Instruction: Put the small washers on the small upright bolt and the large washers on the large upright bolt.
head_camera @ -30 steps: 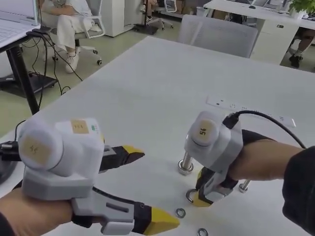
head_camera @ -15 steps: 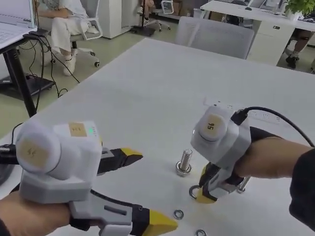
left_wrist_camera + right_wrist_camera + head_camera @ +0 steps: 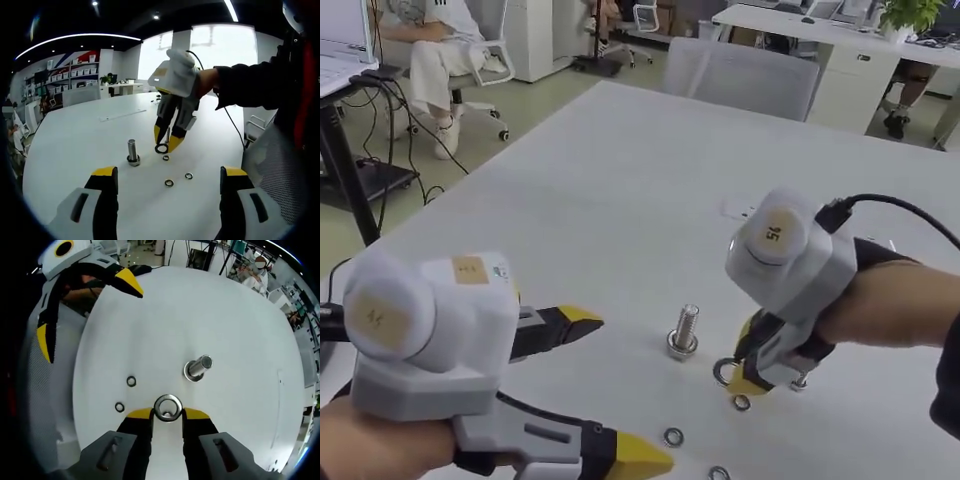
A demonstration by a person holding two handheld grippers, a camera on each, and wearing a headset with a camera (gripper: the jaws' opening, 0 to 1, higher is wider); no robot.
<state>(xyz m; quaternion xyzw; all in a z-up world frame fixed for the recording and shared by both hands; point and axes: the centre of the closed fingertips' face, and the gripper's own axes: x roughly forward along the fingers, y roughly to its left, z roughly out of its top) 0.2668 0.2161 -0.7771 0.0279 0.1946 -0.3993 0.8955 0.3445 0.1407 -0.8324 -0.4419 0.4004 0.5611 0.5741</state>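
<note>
We saw the small bolt (image 3: 801,381) mostly hidden behind the right gripper (image 3: 738,374), and one small washer (image 3: 719,473) cropped at the bottom edge.

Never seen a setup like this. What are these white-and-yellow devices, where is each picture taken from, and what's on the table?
No robot: a person holds a white gripper with two yellow-tipped jaws in each hand. The ordinary picture comes from a headset camera; the two round ones from cameras riding on the grippers. The left gripper is open and empty. The right gripper pinches a large silver metal washer. On the white table stands a large upright silver bolt, with small silver washers loose nearby.
</note>
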